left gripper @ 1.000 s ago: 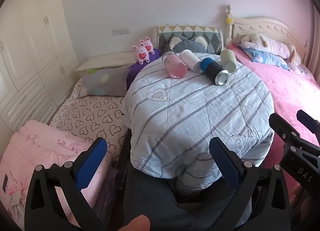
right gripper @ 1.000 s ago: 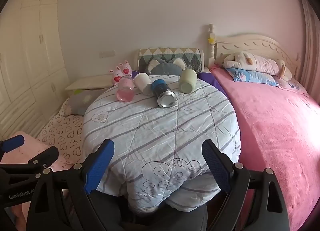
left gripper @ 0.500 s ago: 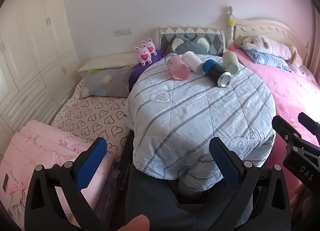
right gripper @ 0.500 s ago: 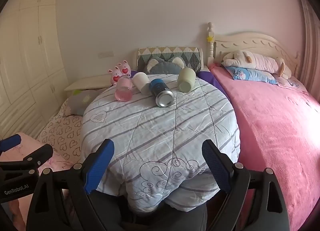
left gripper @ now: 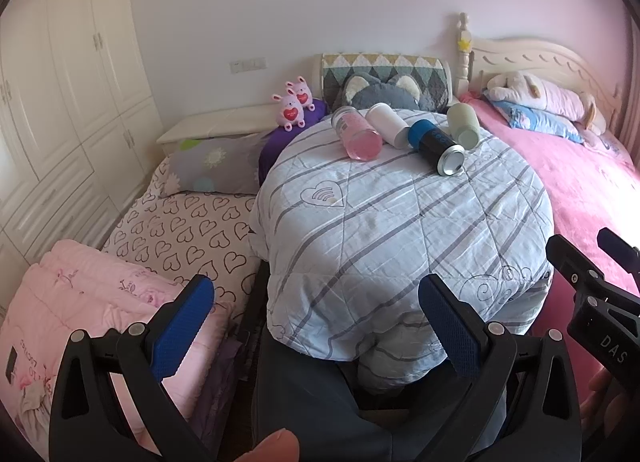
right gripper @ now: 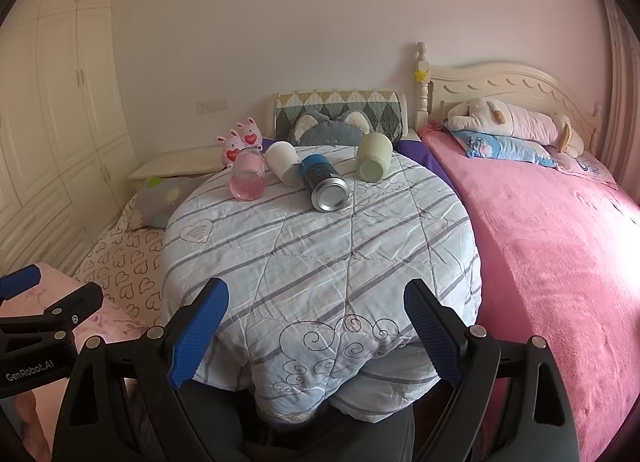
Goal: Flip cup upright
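Observation:
Several cups lie on their sides at the far edge of a round table under a striped blue quilt (right gripper: pixel 320 262): a pink glass cup (right gripper: pixel 248 178), a white cup (right gripper: pixel 283 162), a blue and black metal tumbler (right gripper: pixel 323 182) and a pale green cup (right gripper: pixel 373 157). They also show in the left wrist view: pink (left gripper: pixel 357 133), white (left gripper: pixel 390 125), tumbler (left gripper: pixel 436 145), green (left gripper: pixel 464 125). My left gripper (left gripper: pixel 316 326) is open and empty near the table's front left. My right gripper (right gripper: pixel 316 332) is open and empty at the table's front edge.
A pink bed (right gripper: pixel 560 242) with plush toys lies right of the table. A heart-patterned mattress (left gripper: pixel 188 225) and folded pink blanket (left gripper: pixel 80 294) lie to the left. Two pink bunny toys (right gripper: pixel 240 139) and a cat cushion (right gripper: pixel 328 127) sit behind the cups. White wardrobes (left gripper: pixel 60 101) line the left wall.
Both grippers have shifted slightly; the left wrist view has drifted left, so the table sits further right in it. Both stay open. The cups have not moved.

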`<state>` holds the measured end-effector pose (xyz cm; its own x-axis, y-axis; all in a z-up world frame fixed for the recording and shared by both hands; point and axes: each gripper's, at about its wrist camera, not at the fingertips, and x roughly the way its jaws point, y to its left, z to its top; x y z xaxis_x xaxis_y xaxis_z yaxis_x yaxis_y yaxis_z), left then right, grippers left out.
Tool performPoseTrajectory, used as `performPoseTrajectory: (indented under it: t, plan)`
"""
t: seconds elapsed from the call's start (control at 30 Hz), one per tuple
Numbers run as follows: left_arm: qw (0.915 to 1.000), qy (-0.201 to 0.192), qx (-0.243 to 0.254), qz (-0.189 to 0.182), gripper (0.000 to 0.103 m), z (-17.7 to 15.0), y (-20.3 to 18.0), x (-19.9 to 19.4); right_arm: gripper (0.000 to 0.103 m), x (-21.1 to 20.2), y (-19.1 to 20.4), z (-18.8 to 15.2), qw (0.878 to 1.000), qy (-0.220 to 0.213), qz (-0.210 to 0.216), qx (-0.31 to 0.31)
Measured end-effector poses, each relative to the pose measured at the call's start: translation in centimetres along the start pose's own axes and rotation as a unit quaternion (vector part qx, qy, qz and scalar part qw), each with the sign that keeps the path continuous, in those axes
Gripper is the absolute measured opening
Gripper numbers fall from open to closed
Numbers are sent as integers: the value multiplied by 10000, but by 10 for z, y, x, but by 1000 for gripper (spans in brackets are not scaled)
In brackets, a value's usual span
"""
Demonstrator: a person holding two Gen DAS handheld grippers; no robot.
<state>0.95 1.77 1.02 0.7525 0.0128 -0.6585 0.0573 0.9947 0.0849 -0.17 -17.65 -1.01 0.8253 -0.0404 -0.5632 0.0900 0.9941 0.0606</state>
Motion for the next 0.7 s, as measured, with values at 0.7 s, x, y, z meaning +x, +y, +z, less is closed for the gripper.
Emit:
performPoseTrajectory:
  t: [0.7]
  plan:
    - [10000, -20, 14, 21, 103, -3, 0, 2, 90, 3, 1, -3, 10000, 20, 2, 2]
